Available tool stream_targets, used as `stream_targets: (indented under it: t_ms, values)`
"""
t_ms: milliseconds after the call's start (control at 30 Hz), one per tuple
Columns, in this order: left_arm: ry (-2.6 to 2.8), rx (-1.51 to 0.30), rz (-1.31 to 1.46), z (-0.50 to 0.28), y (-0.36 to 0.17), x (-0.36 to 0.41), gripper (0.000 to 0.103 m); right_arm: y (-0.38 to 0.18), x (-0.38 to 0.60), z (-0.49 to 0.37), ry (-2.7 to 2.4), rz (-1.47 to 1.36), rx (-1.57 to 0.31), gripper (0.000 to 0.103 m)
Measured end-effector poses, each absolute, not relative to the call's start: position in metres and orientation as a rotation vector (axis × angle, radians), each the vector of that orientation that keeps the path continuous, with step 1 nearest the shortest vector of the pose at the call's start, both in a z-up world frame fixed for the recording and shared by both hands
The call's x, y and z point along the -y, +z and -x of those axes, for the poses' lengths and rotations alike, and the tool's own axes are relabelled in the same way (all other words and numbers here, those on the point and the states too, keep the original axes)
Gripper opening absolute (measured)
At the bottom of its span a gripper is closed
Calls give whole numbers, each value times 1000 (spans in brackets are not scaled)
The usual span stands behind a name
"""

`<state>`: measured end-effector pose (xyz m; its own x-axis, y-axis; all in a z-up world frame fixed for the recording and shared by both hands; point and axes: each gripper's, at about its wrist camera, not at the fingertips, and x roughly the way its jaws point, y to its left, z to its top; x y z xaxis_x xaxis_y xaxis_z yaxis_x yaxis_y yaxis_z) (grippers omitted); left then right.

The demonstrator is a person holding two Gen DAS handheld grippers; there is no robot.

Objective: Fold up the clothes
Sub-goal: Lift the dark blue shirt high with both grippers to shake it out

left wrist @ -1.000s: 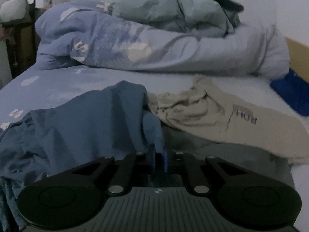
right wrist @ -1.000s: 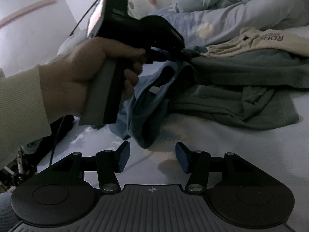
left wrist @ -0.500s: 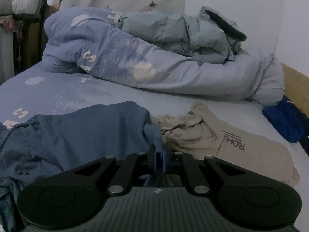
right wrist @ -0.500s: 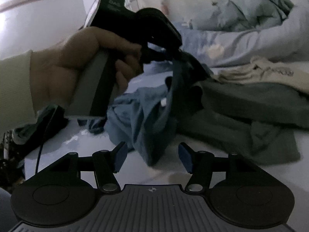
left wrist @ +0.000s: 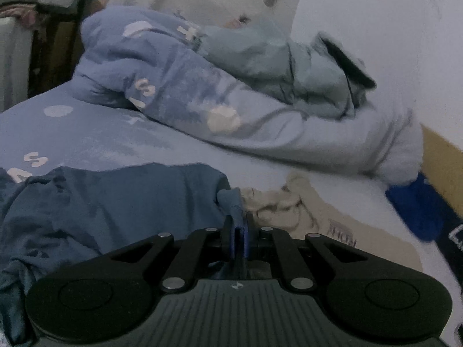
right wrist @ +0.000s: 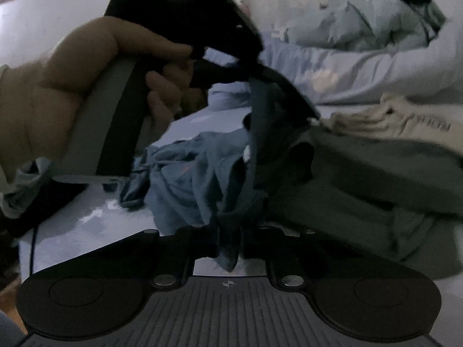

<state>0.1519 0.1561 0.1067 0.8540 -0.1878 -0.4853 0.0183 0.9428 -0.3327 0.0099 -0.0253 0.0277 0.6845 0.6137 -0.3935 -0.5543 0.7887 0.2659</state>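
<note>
Now | right gripper [right wrist: 230, 243] newly clamped on blue garment [right wrist: 202, 179] | left gripper [left wrist: 238, 231] still pinching it

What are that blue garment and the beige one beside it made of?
The blue garment looks like soft matte knit, probably cotton jersey: it drapes limply and bunches in fine folds. The beige garment seems similar but slightly thicker, wrinkled and dull, with dark printed lettering. Fibre content cannot be confirmed.

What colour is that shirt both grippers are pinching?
The crumpled cotton shirt is dusty blue, clearest in the left wrist view.
</note>
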Motion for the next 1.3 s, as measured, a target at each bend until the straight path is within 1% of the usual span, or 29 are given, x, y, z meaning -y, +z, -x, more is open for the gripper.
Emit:
stream_targets:
  t_ms: [167,333,533,767,967,1300]
  values:
    - [-139,-481,421,-141,131,-170,8,58,41,-8,603,-36,-418,11]
    - [-166,-385,529,-125,171,-180,8,108,58,-8,552,59,-313,8]
    - [-212,-250,595,-98,233,-182,8,179,82,-7,494,160,-179,7]
    - [-258,-80,611,-48,306,-172,8,276,114,8,446,245,-22,7]
    - [-294,57,590,5,363,-151,8,362,134,50,424,347,122,7]
    - [-354,281,551,95,453,-114,8,486,164,158,293,459,386,7]
